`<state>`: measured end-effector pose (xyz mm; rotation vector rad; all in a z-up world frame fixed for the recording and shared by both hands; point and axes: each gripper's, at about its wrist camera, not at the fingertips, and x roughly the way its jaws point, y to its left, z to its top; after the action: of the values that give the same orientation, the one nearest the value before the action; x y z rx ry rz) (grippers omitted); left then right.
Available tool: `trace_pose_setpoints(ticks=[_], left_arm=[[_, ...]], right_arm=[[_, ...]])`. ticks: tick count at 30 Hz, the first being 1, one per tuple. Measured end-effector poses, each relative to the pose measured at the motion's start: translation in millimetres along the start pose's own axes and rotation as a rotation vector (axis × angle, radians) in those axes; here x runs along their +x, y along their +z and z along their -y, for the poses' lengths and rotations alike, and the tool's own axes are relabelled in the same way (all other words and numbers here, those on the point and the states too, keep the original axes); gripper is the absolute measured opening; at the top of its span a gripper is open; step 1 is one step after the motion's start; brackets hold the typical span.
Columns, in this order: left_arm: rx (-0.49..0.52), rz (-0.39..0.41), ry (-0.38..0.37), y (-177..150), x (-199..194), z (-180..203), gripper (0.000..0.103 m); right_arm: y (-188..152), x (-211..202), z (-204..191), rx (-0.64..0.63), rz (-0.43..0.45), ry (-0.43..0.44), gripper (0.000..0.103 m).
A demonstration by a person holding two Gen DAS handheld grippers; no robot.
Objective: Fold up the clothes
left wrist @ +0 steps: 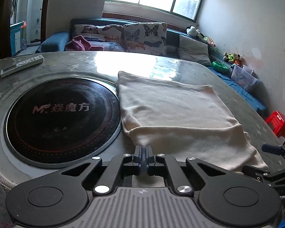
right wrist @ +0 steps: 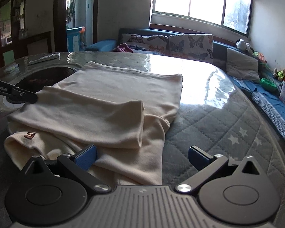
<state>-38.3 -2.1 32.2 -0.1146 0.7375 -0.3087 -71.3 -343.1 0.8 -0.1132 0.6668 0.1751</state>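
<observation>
**Cream garment, partly folded, on the counter**

Centre frame, the cream garment (right wrist: 112, 102) lies doubled on the quilted counter (right wrist: 209, 133). Left tongs (left wrist: 143, 148) pinch its near fold; right tongs (right wrist: 142, 156) gape at lower frame. Lifting evenly should keep edges aligned.

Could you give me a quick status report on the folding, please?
Left gripper shut on cream garment edge. Right gripper open, at the near hem. Garment partly folded on table. Nothing in the way.

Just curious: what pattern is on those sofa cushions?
Colourful butterflies on the pale sofa cushions, clearest in the left wrist view.
</observation>
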Motion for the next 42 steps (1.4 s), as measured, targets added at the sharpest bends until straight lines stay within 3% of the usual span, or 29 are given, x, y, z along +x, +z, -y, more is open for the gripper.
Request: trace_pose_setpoints(ticks=[6,14,20,25,31,35,42], left_arm=[[-0.033,0.003,-0.028,2.3,-2.4,-8.6,0.005],[-0.023,-0.023,0.004,1.7,-1.2,-9.8,0.009],[0.004,0.017,-0.032,15.1,-11.5,1.1,0.009],[0.027,-0.006,-0.025,23.8,13.3,8.6,0.009],[0.037,-0.026,-0.009,21.0,24.5,3.6,0.009],[0.041,-0.027,0.000,20.1,25.6,0.1,0.009],[0.044,-0.026,0.002,18.9,22.3,-3.6,0.011]], right_arm=[[-1.7,1.5,2.5,0.021,-0.003,0.009,0.103],[-0.9,2.8,3.2,0.027,-0.006,0.014,0.103],[6.8,-5.3,2.7,0.006,0.013,0.005,0.103],[26.7,-10.8,7.7,0.016,0.060,-0.005,0.103],[49.1,14.8,13.5,0.009,0.072,-0.052,0.103],[51.5,39.4,16.1,0.016,0.019,-0.075,0.103],[33.1,3.6,15.7,0.024,0.034,-0.045,0.103]])
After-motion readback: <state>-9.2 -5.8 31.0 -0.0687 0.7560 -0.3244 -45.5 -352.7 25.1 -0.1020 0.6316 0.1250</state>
